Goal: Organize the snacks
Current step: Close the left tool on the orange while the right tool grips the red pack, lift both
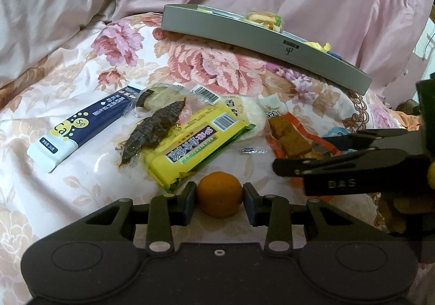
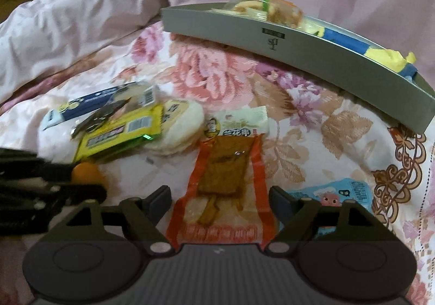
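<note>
Snacks on floral bedspread (image 1: 81,191) — grey tray (image 1: 261,41) behind
Left gripper (image 1: 219,200) clamps small orange (image 1: 219,193); right gripper (image 2: 220,203) jaws wide, straddling orange-edged tofu packet (image 2: 223,177) — not pressing it

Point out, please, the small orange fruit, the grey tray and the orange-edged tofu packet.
small orange fruit (image 1: 219,194), left wrist view, middle of its skin.
grey tray (image 2: 272,47), right wrist view, its front wall.
orange-edged tofu packet (image 2: 223,169), right wrist view, its clear middle.
</note>
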Demonstrator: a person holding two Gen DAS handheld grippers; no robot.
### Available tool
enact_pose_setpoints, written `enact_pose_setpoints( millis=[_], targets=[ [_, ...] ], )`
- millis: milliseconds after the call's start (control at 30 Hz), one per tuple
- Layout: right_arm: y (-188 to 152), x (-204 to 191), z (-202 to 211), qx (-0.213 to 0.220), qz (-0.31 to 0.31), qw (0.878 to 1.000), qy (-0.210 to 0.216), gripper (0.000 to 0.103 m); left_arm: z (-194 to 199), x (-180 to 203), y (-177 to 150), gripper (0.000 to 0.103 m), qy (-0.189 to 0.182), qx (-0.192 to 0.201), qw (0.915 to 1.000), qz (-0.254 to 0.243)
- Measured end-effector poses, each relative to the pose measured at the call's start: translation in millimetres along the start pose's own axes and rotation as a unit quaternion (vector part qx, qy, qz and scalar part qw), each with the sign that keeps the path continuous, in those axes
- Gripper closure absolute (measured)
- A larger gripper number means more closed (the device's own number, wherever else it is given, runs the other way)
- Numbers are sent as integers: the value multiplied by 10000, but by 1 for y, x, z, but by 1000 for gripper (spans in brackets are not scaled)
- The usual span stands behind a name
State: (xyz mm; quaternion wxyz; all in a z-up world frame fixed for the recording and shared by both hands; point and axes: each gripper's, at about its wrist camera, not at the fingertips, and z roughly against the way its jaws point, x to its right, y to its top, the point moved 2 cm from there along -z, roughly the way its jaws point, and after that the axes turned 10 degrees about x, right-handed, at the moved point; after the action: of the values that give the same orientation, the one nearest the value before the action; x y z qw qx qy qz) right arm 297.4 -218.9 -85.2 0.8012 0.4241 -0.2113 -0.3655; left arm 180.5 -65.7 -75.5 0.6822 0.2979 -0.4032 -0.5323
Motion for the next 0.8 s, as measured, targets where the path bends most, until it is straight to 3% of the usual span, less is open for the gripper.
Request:
enact_pose_setpoints(
  millis=[167, 367, 433, 700, 800],
  targets=[
    [-2, 0, -8, -12, 20, 9999, -111, 18, 0, 0, 0, 64, -3, -4, 10000, 13],
    [-1, -2, -3, -22, 48, 9999, -96, 37, 2, 1, 0, 65, -9, -7, 10000, 21],
    [-1, -6, 0, -11, 153, 9999, -58, 48, 3, 1, 0, 65, -9, -4, 10000, 17],
    [-3, -16, 8, 6, 472, 9987, -176, 49, 8, 3, 2, 65, -25, 29, 10000, -7],
    [-5, -25, 14, 89, 907, 9950, -401, 48, 12, 6, 5, 65, -28, 113, 9999, -21]
  ],
)
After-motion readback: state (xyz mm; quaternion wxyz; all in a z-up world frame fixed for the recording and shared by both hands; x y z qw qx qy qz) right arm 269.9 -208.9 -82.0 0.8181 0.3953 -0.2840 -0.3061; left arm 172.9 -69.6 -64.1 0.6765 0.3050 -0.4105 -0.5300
